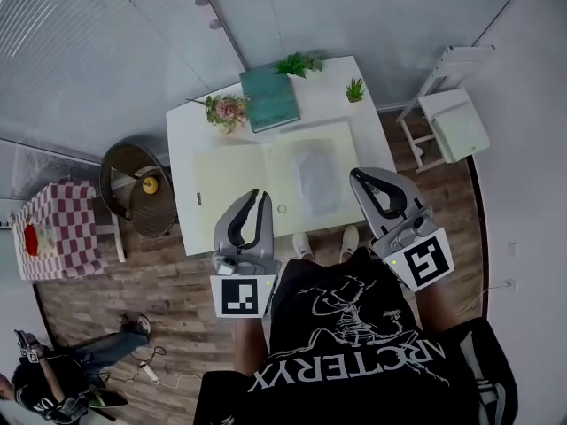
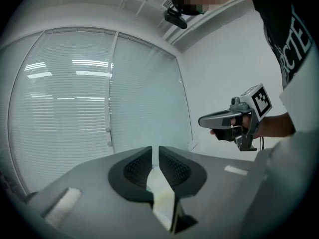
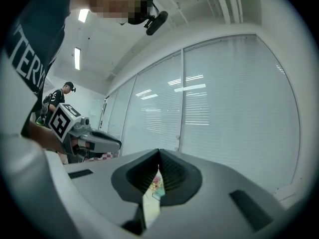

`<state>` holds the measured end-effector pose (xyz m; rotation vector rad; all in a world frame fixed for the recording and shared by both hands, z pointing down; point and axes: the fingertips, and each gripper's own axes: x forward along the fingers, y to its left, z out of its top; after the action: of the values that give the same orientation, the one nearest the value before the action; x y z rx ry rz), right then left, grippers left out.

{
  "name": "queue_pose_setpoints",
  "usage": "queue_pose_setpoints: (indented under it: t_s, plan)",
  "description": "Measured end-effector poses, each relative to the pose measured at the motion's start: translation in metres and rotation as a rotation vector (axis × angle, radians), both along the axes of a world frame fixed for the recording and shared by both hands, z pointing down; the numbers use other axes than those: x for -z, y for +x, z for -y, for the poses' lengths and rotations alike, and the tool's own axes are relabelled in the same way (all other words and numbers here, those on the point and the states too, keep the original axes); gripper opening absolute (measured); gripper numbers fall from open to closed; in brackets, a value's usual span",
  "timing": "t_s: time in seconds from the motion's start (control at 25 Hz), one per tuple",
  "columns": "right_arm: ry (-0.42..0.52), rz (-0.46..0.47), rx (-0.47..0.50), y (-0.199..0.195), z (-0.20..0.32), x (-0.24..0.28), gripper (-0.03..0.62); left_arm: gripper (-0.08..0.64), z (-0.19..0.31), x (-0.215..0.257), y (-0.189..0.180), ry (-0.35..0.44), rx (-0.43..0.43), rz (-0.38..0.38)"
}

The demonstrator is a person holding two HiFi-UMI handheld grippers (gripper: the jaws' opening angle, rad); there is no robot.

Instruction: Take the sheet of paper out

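Note:
A pale sheet of paper (image 1: 316, 177) lies on the right half of an open cream folder (image 1: 232, 180) on the white table (image 1: 182, 140). Both grippers hover above the table's near edge, apart from the folder. My left gripper (image 1: 262, 193) is over the folder's near middle, shut with nothing in it (image 2: 155, 148). My right gripper (image 1: 356, 174) is by the sheet's right side, its jaws also together and empty (image 3: 159, 152). Each gripper view shows the other gripper held level in the air: the right (image 2: 202, 120) and the left (image 3: 118, 143).
A green book (image 1: 268, 98), a pot of flowers (image 1: 227, 110) and two small plants (image 1: 299, 63) (image 1: 355, 89) stand at the table's far side. A wicker chair (image 1: 137, 184) is on the left, a white chair (image 1: 452, 118) on the right. A person (image 1: 53, 379) sits at the lower left.

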<state>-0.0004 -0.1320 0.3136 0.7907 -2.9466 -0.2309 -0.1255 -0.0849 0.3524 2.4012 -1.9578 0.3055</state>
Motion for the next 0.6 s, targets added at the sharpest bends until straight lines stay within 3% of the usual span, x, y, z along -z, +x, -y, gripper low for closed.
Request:
queue_pose_setpoints:
  t_s: [0.16, 0.32, 0.44, 0.6]
  plan:
    - [-0.022, -0.009, -0.005, 0.011, 0.005, -0.006, 0.011, 0.173, 0.011, -0.025, 0.003, -0.059, -0.009, -0.088]
    - [-0.035, -0.013, -0.022, 0.021, 0.010, -0.010, 0.012, 0.307, 0.030, -0.053, -0.002, -0.071, -0.038, -0.185]
    - [-0.040, -0.016, -0.044, 0.029, 0.012, -0.012, 0.012, 0.465, 0.047, -0.086, -0.009, -0.141, -0.042, -0.353]
    - [-0.044, 0.001, -0.086, 0.040, 0.015, -0.013, 0.012, 0.526, 0.066, -0.150, -0.011, -0.302, -0.073, -0.591]
